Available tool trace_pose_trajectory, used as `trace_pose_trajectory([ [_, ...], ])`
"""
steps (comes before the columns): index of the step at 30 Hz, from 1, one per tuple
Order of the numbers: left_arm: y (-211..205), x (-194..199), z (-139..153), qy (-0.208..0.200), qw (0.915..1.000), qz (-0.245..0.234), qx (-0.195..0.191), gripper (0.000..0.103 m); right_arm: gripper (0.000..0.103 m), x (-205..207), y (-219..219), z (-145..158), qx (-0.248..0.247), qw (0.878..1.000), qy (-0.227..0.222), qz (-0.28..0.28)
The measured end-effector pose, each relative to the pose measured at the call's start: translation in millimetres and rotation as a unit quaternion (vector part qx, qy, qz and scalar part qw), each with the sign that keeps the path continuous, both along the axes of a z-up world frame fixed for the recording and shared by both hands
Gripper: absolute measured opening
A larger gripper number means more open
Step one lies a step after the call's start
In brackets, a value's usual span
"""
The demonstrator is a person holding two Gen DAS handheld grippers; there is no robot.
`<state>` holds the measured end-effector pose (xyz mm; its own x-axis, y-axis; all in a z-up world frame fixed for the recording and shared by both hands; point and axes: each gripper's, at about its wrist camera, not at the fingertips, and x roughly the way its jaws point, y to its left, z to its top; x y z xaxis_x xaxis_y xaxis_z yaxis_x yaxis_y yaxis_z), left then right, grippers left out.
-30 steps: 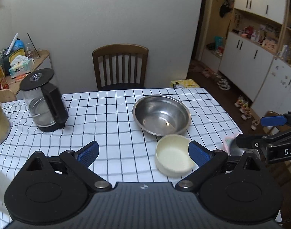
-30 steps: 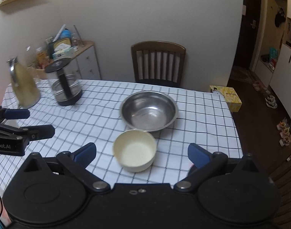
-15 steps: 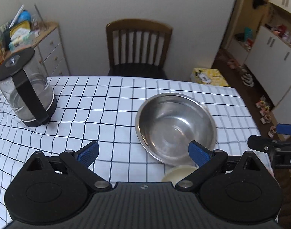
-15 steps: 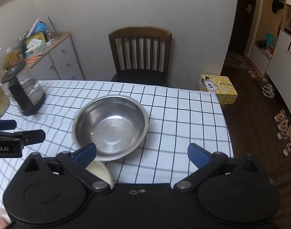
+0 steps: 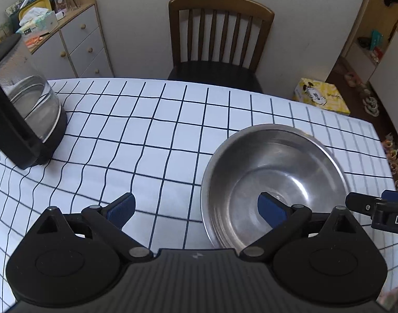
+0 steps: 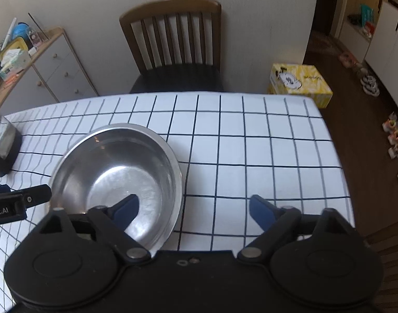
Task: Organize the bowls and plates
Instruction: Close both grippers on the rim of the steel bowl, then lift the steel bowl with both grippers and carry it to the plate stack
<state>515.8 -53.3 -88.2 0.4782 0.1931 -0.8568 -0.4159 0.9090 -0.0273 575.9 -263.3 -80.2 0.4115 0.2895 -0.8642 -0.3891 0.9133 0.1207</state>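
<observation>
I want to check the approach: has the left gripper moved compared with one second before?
Yes. The left gripper moved forward over the table: the chair looks nearer, and the steel bowl now lies at its right finger.

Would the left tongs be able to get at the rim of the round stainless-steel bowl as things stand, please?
Probably yes. The left tongs are open, one fingertip already over the round stainless-steel bowl, the other over the checked tablecloth; the near left rim lies between them with nothing in the way.
</observation>
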Motion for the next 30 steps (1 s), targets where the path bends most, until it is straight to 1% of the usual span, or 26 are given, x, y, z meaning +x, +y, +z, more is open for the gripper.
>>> trace_pose_trajectory([
  [4,1.0,10.4,-11.3,0.012,0.9999,0.003,0.003,0.1,0.081,8.5,7.2,-10.9,0.0,1.0,0.008,0.0],
  [5,0.6,12.3,-13.5,0.014,0.9999,0.003,0.004,0.1,0.077,9.6,8.3,-12.9,0.003,1.0,0.011,0.001],
  [6,0.2,13.7,-15.4,0.015,0.9999,0.002,0.005,0.095,0.074,11.6,9.8,-14.8,0.004,1.0,0.014,0.003],
  [7,-0.3,15.4,-17.3,0.017,0.9998,-0.001,0.003,0.092,0.073,12.7,11.1,-16.5,0.004,1.0,0.015,0.005],
  [8,-0.9,17.4,-19.3,0.02,0.9998,-0.005,0.001,0.085,0.071,12.9,12.7,-18.1,0.004,1.0,0.015,0.008],
  [9,-2.1,18.9,-21.2,0.024,0.9997,-0.009,-0.001,0.076,0.067,13.5,14.9,-19.2,0.003,1.0,0.016,0.012],
  [10,-3.0,20.3,-23.2,0.027,0.9995,-0.013,-0.003,0.073,0.064,14.2,16.4,-20.4,0.003,1.0,0.017,0.015],
  [11,-4.3,21.3,-24.3,0.029,0.9994,-0.016,-0.002,0.068,0.059,14.2,17.7,-21.1,0.004,1.0,0.019,0.018],
  [13,-6.9,22.9,-26.4,0.034,0.9993,-0.019,0.002,0.061,0.057,14.4,18.4,-22.1,0.011,1.0,0.02,0.021],
  [14,-8.1,23.9,-27.3,0.035,0.9992,-0.021,0.003,0.055,0.054,14.0,19.0,-22.3,0.011,0.999,0.02,0.022],
  [15,-8.7,24.6,-28.2,0.036,0.9991,-0.022,0.002,0.049,0.05,13.6,19.5,-22.2,0.011,0.999,0.02,0.025],
  [16,-9.3,25.0,-28.9,0.037,0.9991,-0.022,0.0,0.046,0.047,13.2,20.4,-21.8,0.013,0.999,0.021,0.028],
  [17,-9.4,25.4,-29.7,0.038,0.999,-0.022,-0.003,0.038,0.042,12.8,20.9,-21.2,0.015,0.999,0.023,0.029],
  [18,-9.3,25.7,-30.6,0.039,0.999,-0.02,-0.006,0.033,0.037,12.8,21.0,-21.1,0.017,0.999,0.025,0.03],
  [20,-9.8,25.4,-31.3,0.04,0.999,-0.018,-0.013,0.032,0.034,12.2,21.4,-21.2,0.017,0.999,0.026,0.03],
  [21,-10.8,25.5,-31.0,0.04,0.9989,-0.019,-0.014,0.029,0.031,12.6,21.5,-21.4,0.017,0.999,0.026,0.028],
  [22,-11.5,25.4,-30.8,0.041,0.9989,-0.019,-0.011,0.028,0.028,12.6,21.3,-21.6,0.02,0.999,0.029,0.028],
  [23,-12.0,25.5,-30.5,0.042,0.9989,-0.017,-0.008,0.026,0.023,13.7,20.8,-22.3,0.023,0.999,0.033,0.03],
  [24,-12.3,25.7,-30.5,0.044,0.9989,-0.015,-0.005,0.023,0.022,13.5,21.0,-22.7,0.022,0.999,0.035,0.03],
  [26,-11.0,25.6,-30.1,0.045,0.9989,-0.012,-0.006,0.019,0.017,12.7,21.6,-22.2,0.014,0.999,0.03,0.03],
  [30,-9.5,20.8,-24.4,0.029,0.9995,-0.011,-0.005,0.019,0.013,10.5,19.5,-20.1,0.015,0.999,0.022,0.025],
])
